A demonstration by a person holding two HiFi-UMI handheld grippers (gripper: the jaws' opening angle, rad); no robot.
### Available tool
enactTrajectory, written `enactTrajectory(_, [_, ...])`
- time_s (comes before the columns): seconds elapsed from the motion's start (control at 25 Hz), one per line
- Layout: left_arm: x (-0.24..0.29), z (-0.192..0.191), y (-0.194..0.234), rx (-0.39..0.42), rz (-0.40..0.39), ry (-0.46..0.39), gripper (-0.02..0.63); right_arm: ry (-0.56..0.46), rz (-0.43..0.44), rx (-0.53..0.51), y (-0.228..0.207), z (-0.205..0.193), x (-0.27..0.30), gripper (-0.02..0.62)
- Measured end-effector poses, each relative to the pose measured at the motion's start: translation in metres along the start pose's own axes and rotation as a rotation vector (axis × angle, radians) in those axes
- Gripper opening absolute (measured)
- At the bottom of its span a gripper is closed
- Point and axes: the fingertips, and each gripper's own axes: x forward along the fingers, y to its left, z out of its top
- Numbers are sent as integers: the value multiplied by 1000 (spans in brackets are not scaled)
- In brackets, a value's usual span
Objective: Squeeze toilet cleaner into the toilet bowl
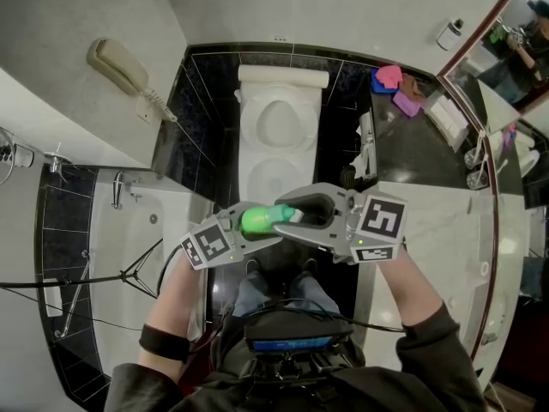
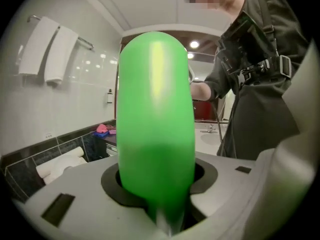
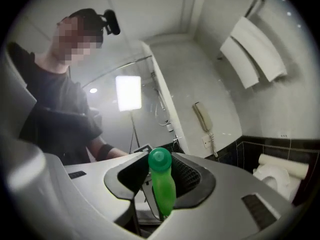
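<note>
**Head view: green bottle held between both grippers, near side of the toilet**

The left gripper [image 1: 244,230] is clenched on the body of the green bottle [image 1: 256,220], which lies roughly level and points to the right. In the left gripper view the body fills the gap between the jaws. The right gripper [image 1: 303,215] grasps the other end: the right gripper view shows the cap [image 3: 160,159] pinched between its ribbed pads. The white toilet [image 1: 254,144] stands farther off, below the bottle, well apart from it. A bathtub [image 1: 120,256] lies to the left, and a wall phone [image 1: 116,63] hangs at far left.
</note>
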Motion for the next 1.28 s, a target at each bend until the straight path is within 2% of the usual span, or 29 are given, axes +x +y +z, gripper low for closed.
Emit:
enactTrajectory(0.12, [-1,0,-11,3,-66,9,186,125,87,-173,19,-2,-1,156])
enactTrajectory(0.24, [0,2,-22,9,-132,14,186,214,146,-412,32,-4,-4,156])
enactTrajectory(0.36, [1,2,-29,14,-165,19,186,314,179,-652,40,-13,-6,156])
enactTrajectory(0.44, [1,0,-30,14,-163,24,186,388,179,-772,41,-20,-7,156])
enactTrajectory(0.52, [2,-1,-30,15,-155,25,186,439,167,-848,40,-23,-7,156])
enactTrajectory(0.64, [1,-1,-28,17,-140,17,186,439,129,-871,39,-23,-6,160])
enactTrajectory(0.76, [0,1,-25,19,-117,4,186,401,81,-799,36,-19,-4,173])
enactTrajectory(0.84, [-1,3,-22,22,-94,-6,186,356,73,-709,35,-15,-3,232])
enactTrajectory(0.92, [-2,6,-16,19,-54,-18,186,271,79,-596,34,-3,-3,234])
enactTrajectory(1.0, [-4,11,-7,14,9,-29,186,146,62,-409,29,8,-6,294])
enactTrajectory(1.2, [-9,7,24,41,215,-41,186,-167,-113,172,-12,14,-17,299])
enactTrajectory(1.28, [-11,2,37,38,299,-37,186,-245,-159,410,-24,8,-15,299])
